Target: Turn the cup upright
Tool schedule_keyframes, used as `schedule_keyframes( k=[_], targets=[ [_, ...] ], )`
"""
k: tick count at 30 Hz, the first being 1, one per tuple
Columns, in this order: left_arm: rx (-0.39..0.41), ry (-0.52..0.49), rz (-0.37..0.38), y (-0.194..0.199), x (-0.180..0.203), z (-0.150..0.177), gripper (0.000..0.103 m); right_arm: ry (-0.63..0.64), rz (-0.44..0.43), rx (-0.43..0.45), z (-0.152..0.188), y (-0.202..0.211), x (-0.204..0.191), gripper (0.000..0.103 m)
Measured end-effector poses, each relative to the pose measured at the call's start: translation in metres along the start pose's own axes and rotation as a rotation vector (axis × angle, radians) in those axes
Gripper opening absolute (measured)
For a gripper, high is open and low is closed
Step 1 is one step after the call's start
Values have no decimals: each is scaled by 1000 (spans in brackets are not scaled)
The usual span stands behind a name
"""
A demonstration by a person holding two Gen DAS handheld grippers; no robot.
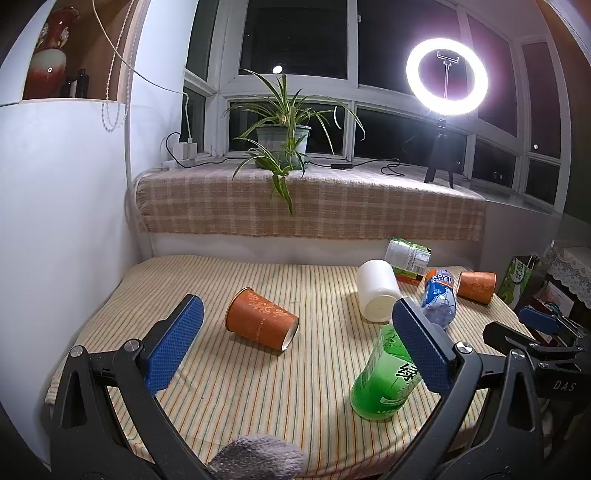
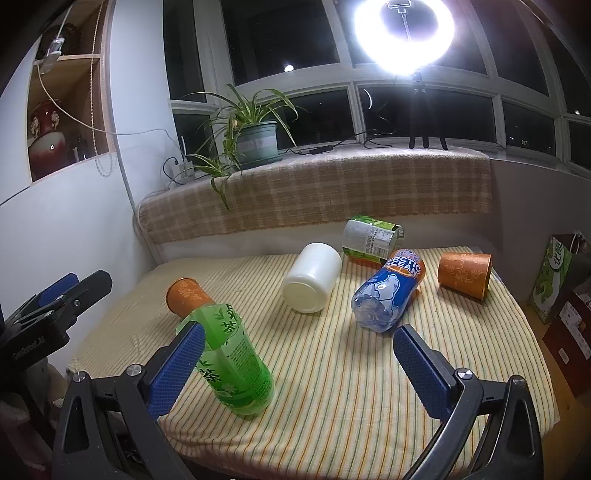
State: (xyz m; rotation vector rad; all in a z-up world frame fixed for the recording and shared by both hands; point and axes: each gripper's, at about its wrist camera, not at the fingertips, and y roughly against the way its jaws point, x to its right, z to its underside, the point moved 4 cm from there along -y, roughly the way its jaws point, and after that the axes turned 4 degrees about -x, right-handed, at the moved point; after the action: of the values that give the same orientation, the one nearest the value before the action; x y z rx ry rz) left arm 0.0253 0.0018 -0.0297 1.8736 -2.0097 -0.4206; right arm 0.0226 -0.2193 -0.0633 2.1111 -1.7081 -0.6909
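Blue textured pads line the jaws of both grippers, and both pairs stand wide apart, holding nothing. The left gripper (image 1: 297, 334) hangs above the near edge of the desk (image 1: 229, 398), which is covered in a yellow striped cloth; framed between its jaws lies an orange paper cup (image 1: 260, 318) on its side, mouth turned toward the near right. The right gripper (image 2: 299, 363) hovers over the near right part of the desk. Its left pad overlaps a green tea bottle (image 2: 236, 363) lying on the cloth, though I cannot tell whether they touch. Beyond lie a white cup (image 2: 312, 277) tipped over with its flat base facing the camera, a blue soda bottle (image 2: 388, 293) on its side, and a green carton (image 2: 371, 240) against the back. A second orange cup (image 2: 466, 274) lies on its side near the far right edge. Behind, a potted plant (image 2: 255, 140) and a bright ring light (image 2: 404, 35) stand on the checked window ledge (image 2: 332, 192).
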Motion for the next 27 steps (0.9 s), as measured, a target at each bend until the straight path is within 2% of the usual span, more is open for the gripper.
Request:
schedule_keyframes(
  k=[27],
  targets=[
    [3, -7, -15, 0, 3, -3, 103, -4, -13, -14, 2, -2, 1, 103]
  ],
)
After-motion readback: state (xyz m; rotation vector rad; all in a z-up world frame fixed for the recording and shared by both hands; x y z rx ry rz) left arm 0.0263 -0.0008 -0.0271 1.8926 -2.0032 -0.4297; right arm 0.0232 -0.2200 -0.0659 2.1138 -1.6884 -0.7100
